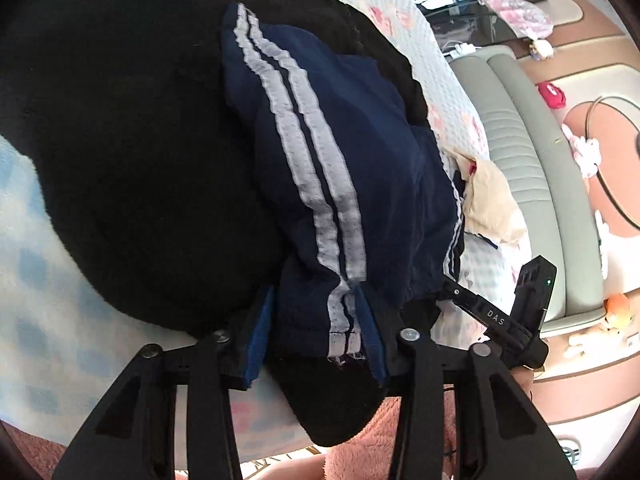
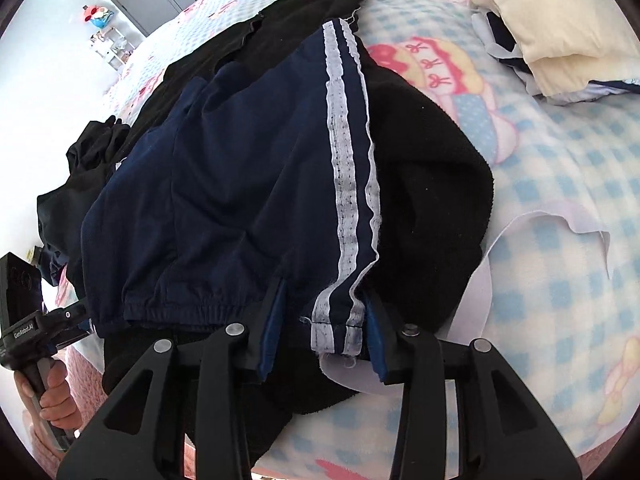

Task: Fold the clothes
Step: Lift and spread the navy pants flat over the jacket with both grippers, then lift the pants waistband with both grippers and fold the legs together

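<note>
— Nearest the left camera, what sits between the blue pads?
— Navy track pants (image 1: 344,152), at the hem where the two white stripes (image 1: 320,184) end. The left claw (image 1: 318,332) stands part-way open with that hem between its fingers; the cloth fills the gap, and both pads look pressed on it, so it is grasping the hem.
— And the other hand?
— Much the same. The right claw (image 2: 326,326) is part-way open around the striped end of the pants' elastic band (image 2: 180,312), pads against the fabric on both sides, so it is grasping too.
— Where do the pants lie?
— On a black fleece garment (image 2: 432,208), which is spread over the bed (image 2: 560,184) with its blue-check cartoon blanket. Both claws work at the bed's near edge.
— How many things do you count?
— One pair of navy pants, one black fleece, two claws. Toward the bed's far corner lies a small pile with a cream piece (image 2: 560,40) on top; how many pieces it holds I cannot tell. A dark crumpled garment (image 2: 96,148) lies beyond the pants at the bed's left edge.
— Any person?
— A hand (image 2: 48,392) gripping the left claw's handle.
</note>
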